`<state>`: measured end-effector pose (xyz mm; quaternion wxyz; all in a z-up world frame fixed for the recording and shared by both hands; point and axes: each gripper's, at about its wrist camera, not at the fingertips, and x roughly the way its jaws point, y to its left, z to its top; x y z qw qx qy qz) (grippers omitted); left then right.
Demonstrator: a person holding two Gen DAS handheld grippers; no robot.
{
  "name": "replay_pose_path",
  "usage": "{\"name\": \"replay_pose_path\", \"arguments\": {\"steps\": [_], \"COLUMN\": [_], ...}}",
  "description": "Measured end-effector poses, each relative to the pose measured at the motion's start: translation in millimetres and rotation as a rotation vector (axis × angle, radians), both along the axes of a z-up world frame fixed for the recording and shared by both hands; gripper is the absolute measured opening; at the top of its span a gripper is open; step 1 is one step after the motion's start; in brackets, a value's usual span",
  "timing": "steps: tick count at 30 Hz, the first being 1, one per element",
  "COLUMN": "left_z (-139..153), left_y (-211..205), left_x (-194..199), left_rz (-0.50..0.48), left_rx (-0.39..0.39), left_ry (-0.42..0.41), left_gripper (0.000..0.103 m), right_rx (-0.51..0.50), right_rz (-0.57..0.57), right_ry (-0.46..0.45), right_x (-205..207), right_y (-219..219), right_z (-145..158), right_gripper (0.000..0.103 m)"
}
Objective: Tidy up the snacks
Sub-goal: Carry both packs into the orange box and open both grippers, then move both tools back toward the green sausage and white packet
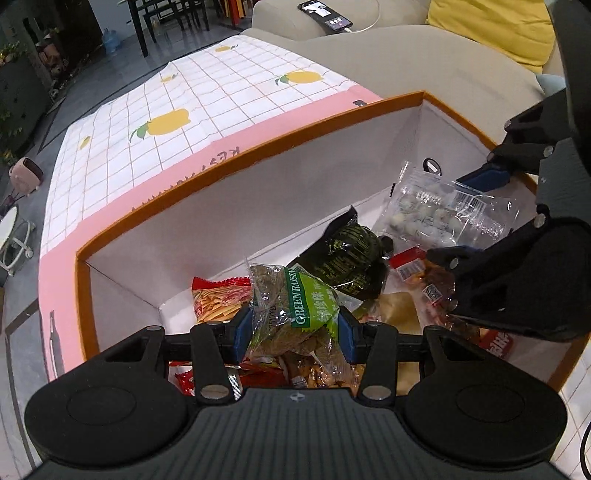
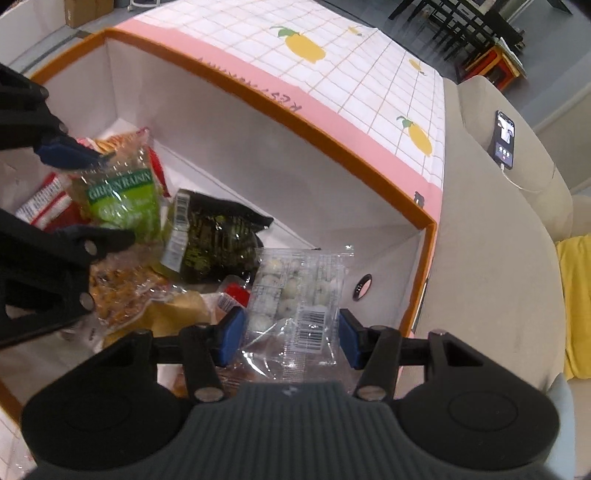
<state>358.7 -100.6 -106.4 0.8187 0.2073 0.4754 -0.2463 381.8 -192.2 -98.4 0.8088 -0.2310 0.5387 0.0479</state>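
The beige sofa (image 1: 424, 62) runs along the far side, with a yellow cushion (image 1: 495, 26) at its far right and a phone (image 1: 325, 14) lit on the armrest, cable attached. Across the seat lies the lemon-print grid cloth (image 1: 192, 99) with a pink border. On that cloth sits the orange-rimmed white box (image 1: 236, 158), open at the top, and both of your grippers hang over it, pointing steeply down into it. Loose snacks cover the box floor: a dark green packet (image 1: 351, 254) near the middle, a red-and-yellow striped packet (image 1: 218, 299) to its left, and red-labelled packs (image 1: 410, 266) to its right, partly hidden. Your left gripper (image 1: 293, 328) is pinching the green raisin bag (image 1: 295, 310); the blue pads press both sides of the clear bag, which hangs above the other snacks. Your right gripper (image 2: 291, 338) has the clear pack of white round sweets (image 2: 295, 295) between its blue pads, barcode end nearest you; the pads (image 2: 232, 338) sit at the pack's edges and seem to grip it, though contact on the right pad is hard to confirm. The pack is held at the right end of the box, beside a small round hole (image 2: 362, 286) in the end wall.
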Motion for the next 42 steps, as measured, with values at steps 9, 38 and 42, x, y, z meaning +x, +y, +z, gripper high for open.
{"name": "replay_pose_path", "arguments": {"steps": [9, 38, 42], "left_z": [-6, 63, 84], "left_y": [1, 12, 17], "left_x": [1, -51, -69], "left_rz": [0.018, 0.007, 0.009], "left_rx": [0.011, -0.038, -0.071], "left_ry": [-0.005, -0.128, -0.156], "left_gripper": [0.055, 0.072, 0.072], "right_rx": [-0.023, 0.002, 0.015], "right_rz": [0.03, 0.024, 0.035], "right_ry": [-0.01, -0.123, -0.157], "right_x": [2, -42, -60], "right_y": [1, 7, 10], "right_z": [-4, 58, 78], "right_gripper": [0.056, 0.065, 0.065]}}
